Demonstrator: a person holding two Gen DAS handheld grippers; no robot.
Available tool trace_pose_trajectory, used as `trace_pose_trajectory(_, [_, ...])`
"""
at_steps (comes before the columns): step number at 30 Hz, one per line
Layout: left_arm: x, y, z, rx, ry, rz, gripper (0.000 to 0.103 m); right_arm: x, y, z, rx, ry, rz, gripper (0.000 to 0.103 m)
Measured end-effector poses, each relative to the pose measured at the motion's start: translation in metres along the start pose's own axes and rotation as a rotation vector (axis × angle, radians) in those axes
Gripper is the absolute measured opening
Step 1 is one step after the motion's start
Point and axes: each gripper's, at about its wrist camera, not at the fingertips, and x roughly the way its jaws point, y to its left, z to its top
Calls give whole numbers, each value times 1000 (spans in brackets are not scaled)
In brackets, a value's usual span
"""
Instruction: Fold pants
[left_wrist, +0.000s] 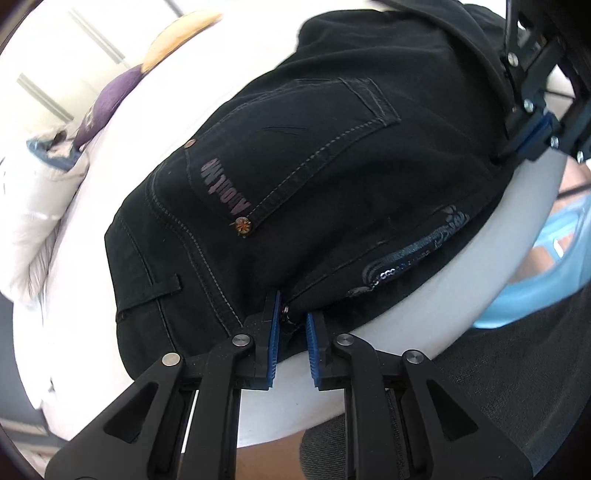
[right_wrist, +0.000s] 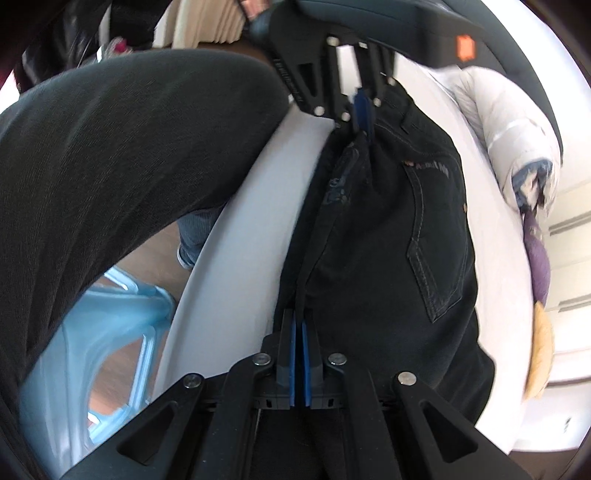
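Observation:
Black jeans lie on a white round table, back pocket up. They also show in the right wrist view. My left gripper has its blue pads a small gap apart around the waistband edge near the zipper; in the right wrist view it sits at the far end of the jeans with the cloth between its pads. My right gripper is shut on the near edge of the jeans; in the left wrist view it pinches the cloth at the upper right.
A white puffy jacket and a purple garment lie at the table's far side. A light blue plastic stool stands beside the table. The person's dark trouser leg is close to the table edge.

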Motion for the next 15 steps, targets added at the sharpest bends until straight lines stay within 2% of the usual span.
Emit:
trace_pose_trajectory(3, [-6,-1,-4,13,29,30,23,1,5,-1,-7,-1,-20,6])
trace_pose_trajectory(4, [-9,0,-6,18,48,38,31,1,7,-1,-11,0,-32,7])
trace_pose_trajectory(5, [-12,4,-9,14,73,42,58,2,8,-1,-10,1,-39,7])
trace_pose_trajectory(6, [-16,8,-11,7,89,47,73,2,9,-1,1,1,-42,7])
trace_pose_trajectory(7, [-22,14,-14,-1,86,53,84,2,7,-1,14,0,-40,7])
trace_pose_trajectory(10, [-43,36,-14,-98,74,67,84,2,5,-1,40,-4,-45,7])
trace_pose_trajectory(11, [-51,44,-8,-147,44,45,84,2,5,-1,47,-4,-51,7])
trace_pose_trajectory(13, [-64,49,10,-213,-26,-2,84,3,6,-1,61,-7,-68,7])
trace_pose_trajectory(15, [-64,43,38,-223,-67,-28,84,3,6,-1,85,-13,-86,7])
